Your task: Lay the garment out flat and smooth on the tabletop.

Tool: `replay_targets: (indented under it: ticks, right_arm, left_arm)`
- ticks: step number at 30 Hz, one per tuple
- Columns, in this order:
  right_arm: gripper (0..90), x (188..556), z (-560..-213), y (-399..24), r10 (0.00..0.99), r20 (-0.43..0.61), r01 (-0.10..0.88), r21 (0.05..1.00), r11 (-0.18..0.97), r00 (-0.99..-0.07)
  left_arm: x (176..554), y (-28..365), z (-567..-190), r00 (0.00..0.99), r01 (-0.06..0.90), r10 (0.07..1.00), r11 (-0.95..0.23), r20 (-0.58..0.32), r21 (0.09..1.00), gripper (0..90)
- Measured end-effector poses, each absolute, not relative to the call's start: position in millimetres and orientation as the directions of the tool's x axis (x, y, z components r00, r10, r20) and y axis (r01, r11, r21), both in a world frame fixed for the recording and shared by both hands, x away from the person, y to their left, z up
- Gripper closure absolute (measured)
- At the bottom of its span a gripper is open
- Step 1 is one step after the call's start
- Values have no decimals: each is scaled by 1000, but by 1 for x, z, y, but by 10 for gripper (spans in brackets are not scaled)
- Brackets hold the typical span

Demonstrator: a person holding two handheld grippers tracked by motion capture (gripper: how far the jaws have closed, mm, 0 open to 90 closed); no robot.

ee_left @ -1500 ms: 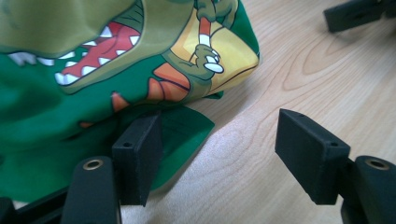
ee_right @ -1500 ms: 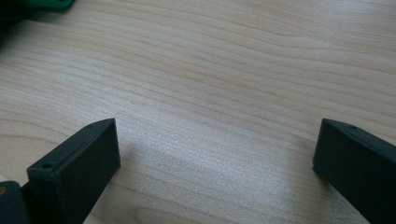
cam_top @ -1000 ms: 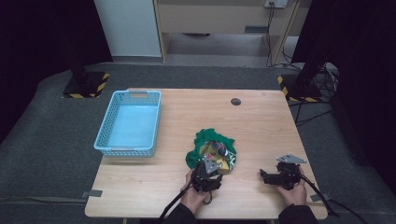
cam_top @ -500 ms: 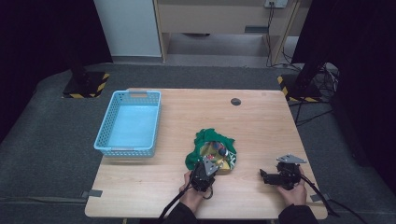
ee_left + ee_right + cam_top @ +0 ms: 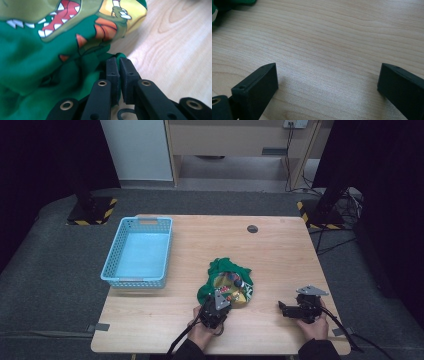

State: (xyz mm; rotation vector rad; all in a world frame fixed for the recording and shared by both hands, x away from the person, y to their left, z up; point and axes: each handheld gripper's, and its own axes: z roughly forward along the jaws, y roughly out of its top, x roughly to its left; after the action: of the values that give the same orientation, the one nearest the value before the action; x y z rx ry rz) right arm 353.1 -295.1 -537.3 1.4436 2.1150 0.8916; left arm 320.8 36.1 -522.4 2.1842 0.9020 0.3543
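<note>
Pinching the near edge of the green shirt (image 5: 37, 62), the left gripper (image 5: 119, 67) has its jaws clamped on the cloth, which lies crumpled mid-table (image 5: 280, 255) right of the basket (image 5: 138, 252). The right gripper (image 5: 327, 82) rests with jaws wide apart over bare wood.

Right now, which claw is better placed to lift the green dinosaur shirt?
Left. The left claw has just closed and pinches the edge of the green dinosaur shirt. The right claw hangs open over bare table, apart from the shirt.
</note>
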Motion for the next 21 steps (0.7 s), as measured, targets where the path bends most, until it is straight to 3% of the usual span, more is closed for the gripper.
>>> replay_targets:
  ticks: [10, 21]
  right_arm:
    - [31, 353, -537, -295, 930, 9, 656, 711, 252, -368]
    - [78, 348, -536, -292, 928, 13, 648, 720, 249, -372]
  left_arm:
    - [305, 68, -507, 764, 482, 642, -511, -56, 712, 860]
    - [298, 106, -513, 742, 523, 665, -494, -86, 695, 860]
